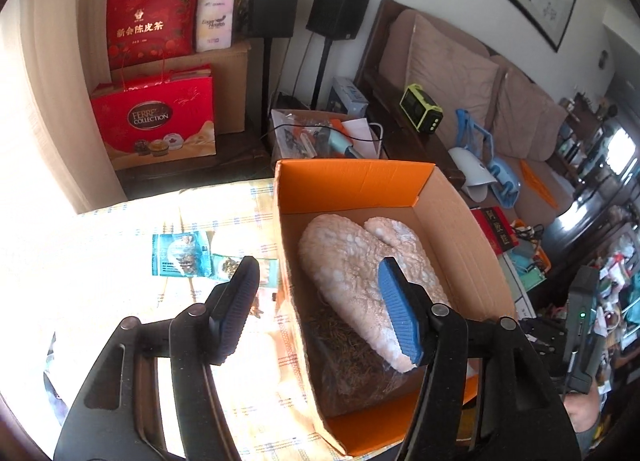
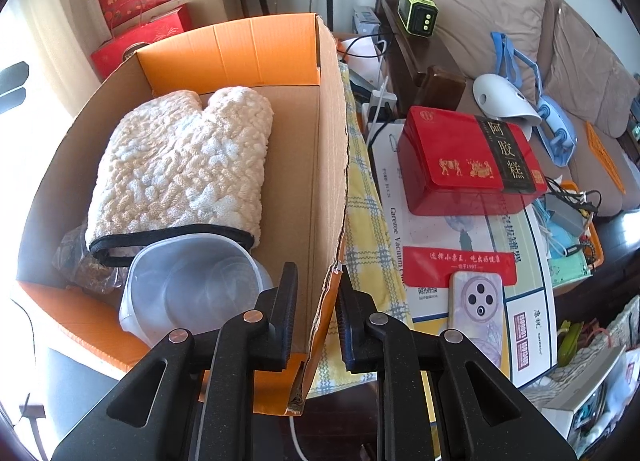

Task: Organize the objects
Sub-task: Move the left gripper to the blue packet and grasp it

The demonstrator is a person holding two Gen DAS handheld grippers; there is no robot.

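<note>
Box (image 2: 316, 165) wall pinched by right tongs (image 2: 316, 321); left tongs (image 1: 320, 309) spread; "Ferrero Collection" bag (image 1: 154, 121).

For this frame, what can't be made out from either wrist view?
- Left wrist view: the tablecloth beside the cardboard box is washed out by sunlight; the teal packets there are barely readable.
- Right wrist view: the clear plastic container is partly behind the right gripper.
- Both views: the bag of brown dried strands lies mostly under the cream quilted oven mitt.
</note>
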